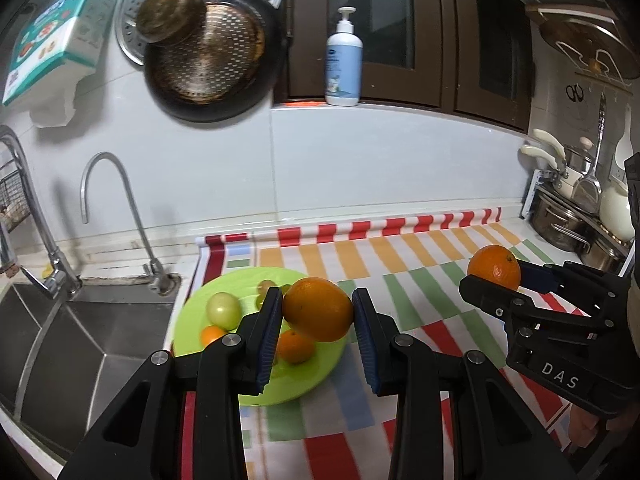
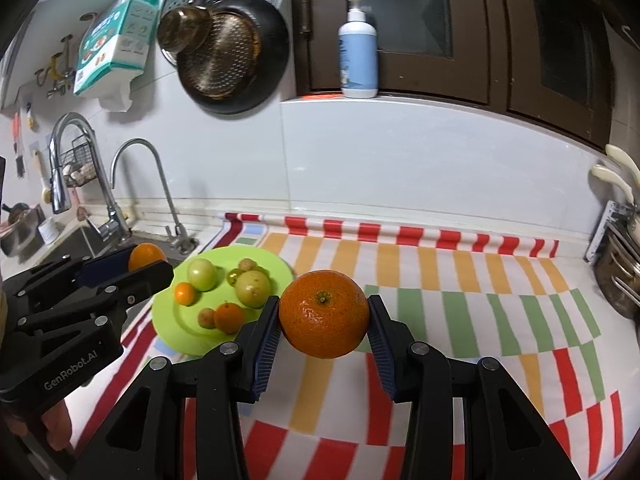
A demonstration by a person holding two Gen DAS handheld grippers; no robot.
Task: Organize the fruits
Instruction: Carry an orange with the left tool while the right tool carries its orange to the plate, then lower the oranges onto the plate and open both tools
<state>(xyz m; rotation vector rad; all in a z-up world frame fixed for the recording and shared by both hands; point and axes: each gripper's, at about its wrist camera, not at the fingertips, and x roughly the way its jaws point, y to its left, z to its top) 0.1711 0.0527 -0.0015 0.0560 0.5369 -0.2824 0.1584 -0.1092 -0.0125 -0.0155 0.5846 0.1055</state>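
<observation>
Carrying oranges: left tongs clamped on one orange, right tongs on another orange; lower gently onto green plate, avoid knocking fruit there

The striped cloth lies bare to the right of the green plate, open for passage. The plate is crowded with small fruit. Pots block the far right, taps and sink the left.

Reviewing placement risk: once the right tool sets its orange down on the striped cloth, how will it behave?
The orange looks round and firm, so it may roll on the flat cloth. Its dimpled skin probably grips the ribbed pads well. The plate rim might stop it.
</observation>
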